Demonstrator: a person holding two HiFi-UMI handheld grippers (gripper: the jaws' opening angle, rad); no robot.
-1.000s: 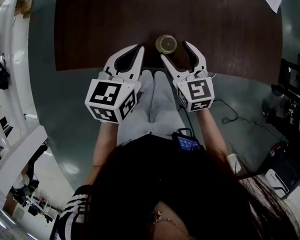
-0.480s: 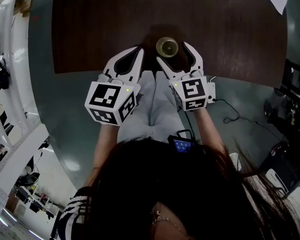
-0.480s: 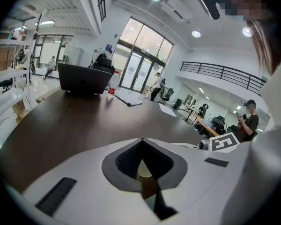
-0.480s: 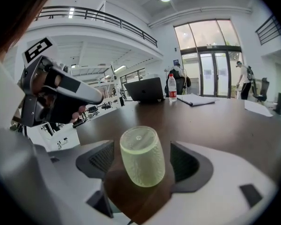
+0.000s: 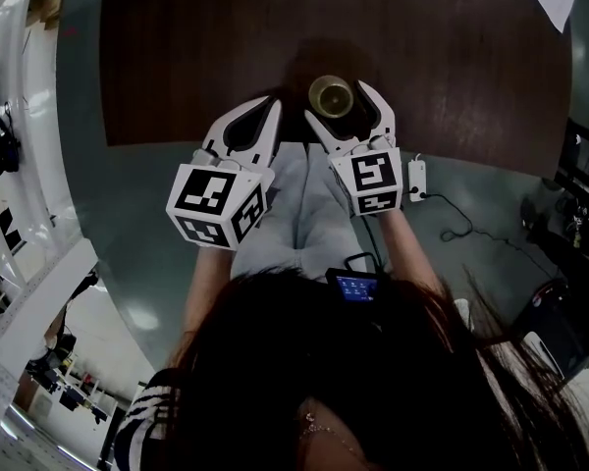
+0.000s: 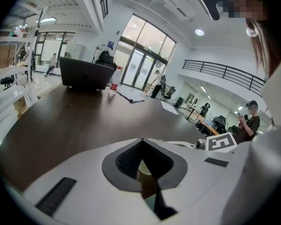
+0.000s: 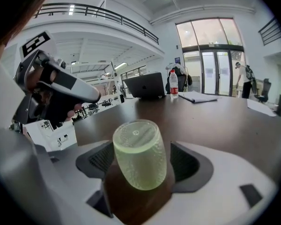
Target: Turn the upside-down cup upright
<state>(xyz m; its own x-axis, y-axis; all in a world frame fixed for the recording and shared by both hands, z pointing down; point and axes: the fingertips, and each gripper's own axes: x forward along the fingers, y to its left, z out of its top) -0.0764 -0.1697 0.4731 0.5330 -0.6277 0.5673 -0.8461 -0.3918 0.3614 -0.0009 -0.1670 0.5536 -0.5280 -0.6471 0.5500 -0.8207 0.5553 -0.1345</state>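
Right gripper view — pale green translucent plastic cup [image 7: 139, 154] sits upside down on the dark wooden table [image 7: 215, 114] between the right gripper's [image 5: 337, 100] fingers [image 7: 192, 165], just opened wide; left gripper's [image 6: 141, 139] fingers pressed together.

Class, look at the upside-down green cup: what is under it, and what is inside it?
Under the cup is the dark wooden table, its rim resting there. Its frosted wall hides whatever is inside.

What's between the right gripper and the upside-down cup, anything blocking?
Nothing visible. The fingers of the right gripper have just been opening and flank the cup with gaps on both sides. Only bare table surrounds it.
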